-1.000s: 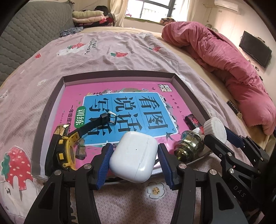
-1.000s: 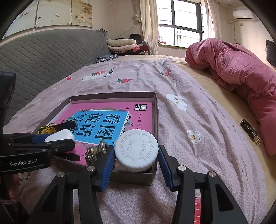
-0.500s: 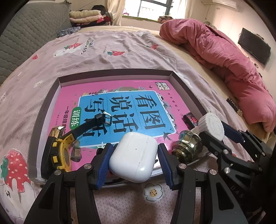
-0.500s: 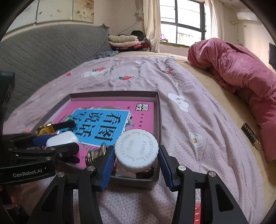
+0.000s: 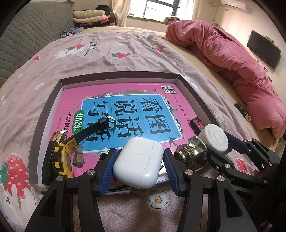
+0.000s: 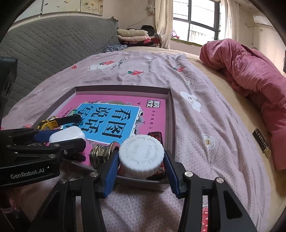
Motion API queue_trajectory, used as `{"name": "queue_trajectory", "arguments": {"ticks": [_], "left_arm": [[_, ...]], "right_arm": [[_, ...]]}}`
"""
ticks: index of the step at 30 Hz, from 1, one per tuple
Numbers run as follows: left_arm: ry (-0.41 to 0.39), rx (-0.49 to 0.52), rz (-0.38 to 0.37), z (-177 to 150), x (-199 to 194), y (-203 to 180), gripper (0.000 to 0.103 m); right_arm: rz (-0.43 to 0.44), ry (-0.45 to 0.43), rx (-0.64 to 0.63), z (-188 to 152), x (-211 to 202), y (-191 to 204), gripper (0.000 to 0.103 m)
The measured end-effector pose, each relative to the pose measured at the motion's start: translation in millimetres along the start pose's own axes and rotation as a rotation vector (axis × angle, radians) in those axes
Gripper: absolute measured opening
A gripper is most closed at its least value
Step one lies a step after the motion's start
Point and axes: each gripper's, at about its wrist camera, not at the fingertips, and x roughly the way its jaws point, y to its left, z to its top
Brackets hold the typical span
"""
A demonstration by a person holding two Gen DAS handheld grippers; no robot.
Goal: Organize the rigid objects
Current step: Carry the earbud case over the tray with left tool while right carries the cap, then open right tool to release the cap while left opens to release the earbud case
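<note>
Left wrist: brass knob [image 5: 191,153] beside watch [image 5: 60,157], book [image 5: 125,114]

Bedroom, daylight from a window [image 6: 200,23] with a pale curtain [image 6: 163,21] beside it. Bed [image 5: 125,53] covered in a mauve sheet with strawberry and flower prints. Grey quilted headboard [image 6: 53,41] on the left. Pink duvet [image 5: 228,58] bunched along the right. Folded clothes [image 6: 134,35] stacked near the window. Dark TV [image 5: 262,51] on the right wall, air conditioner [image 5: 234,5] above.
</note>
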Motion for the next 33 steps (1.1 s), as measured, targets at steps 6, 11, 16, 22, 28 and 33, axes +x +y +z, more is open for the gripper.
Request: {"name": "queue_trajectory", "arguments": {"ticks": [6,11,16,22,28,33], "left_arm": [[0.000,-0.006,-0.001,0.8,1.8,0.6,0.055],[-0.001,0.000,0.004,1.1,2.5,0.3,0.055],[-0.001,0.001,0.004,0.8,3.1,0.6,0.055],[-0.001,0.000,0.004,1.3,3.5,1.0,0.055],[0.000,0.007,0.008,-0.2,4.4,0.3,0.055],[0.001,0.007,0.013,0.7,4.7,-0.1,0.055]], "right_arm": [[-0.013,-0.004,-0.002,-1.8,-2.1,0.1,0.050],[-0.021,-0.004,-0.007,-1.9,-2.1,1.2,0.050],[-0.029,-0.009,-0.015,-1.8,-2.8,2.2,0.051],[-0.011,-0.015,-0.010,-2.4,-4.8,1.4,0.055],[-0.009,-0.040,-0.004,-2.9,-12.5,-0.5,0.057],[-0.007,-0.051,-0.005,-2.4,-16.1,0.2,0.058]]}}
